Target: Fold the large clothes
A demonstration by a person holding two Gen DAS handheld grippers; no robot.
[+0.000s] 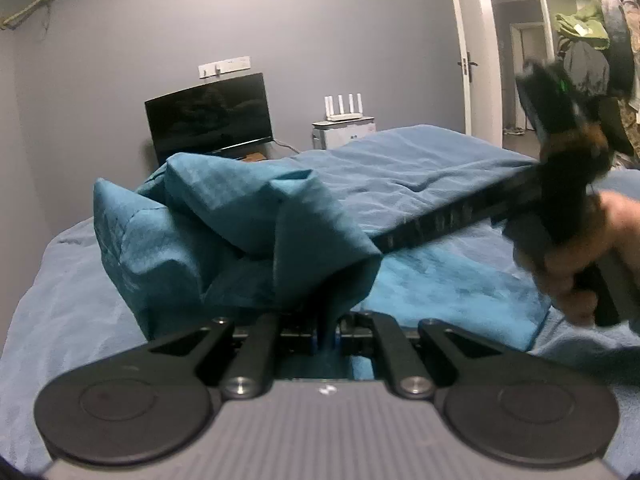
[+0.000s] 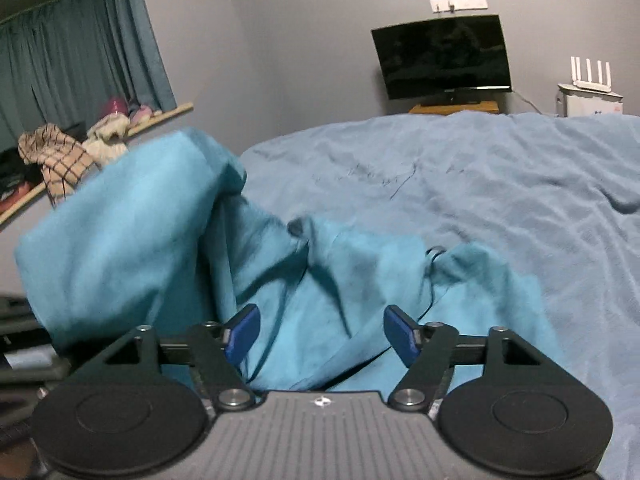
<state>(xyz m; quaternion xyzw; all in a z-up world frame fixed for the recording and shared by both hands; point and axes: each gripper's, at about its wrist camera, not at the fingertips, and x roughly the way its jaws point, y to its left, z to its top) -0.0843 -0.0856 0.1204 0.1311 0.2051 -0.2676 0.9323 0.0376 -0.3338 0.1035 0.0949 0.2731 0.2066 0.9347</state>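
Note:
A large teal garment (image 1: 240, 224) lies bunched on a bed with a light blue cover (image 1: 420, 168). My left gripper (image 1: 328, 336) is shut on a fold of it, and the cloth rises in a crumpled peak just past the jaws. At the right of the left wrist view, a hand (image 1: 576, 272) holds the other gripper, blurred. In the right wrist view my right gripper (image 2: 322, 332) stands open just above the garment (image 2: 160, 220). Its blue pads (image 2: 242, 332) are wide apart with cloth lying between them, unpressed. The garment's left part is lifted.
A dark monitor (image 2: 442, 58) stands on a low stand past the bed. A white router (image 2: 592, 76) sits on a box to its right. A windowsill (image 2: 60, 156) with clothes and a teal curtain (image 2: 72, 56) are at left. An open door (image 1: 476, 52) and hung clothes (image 1: 600, 32) are at right.

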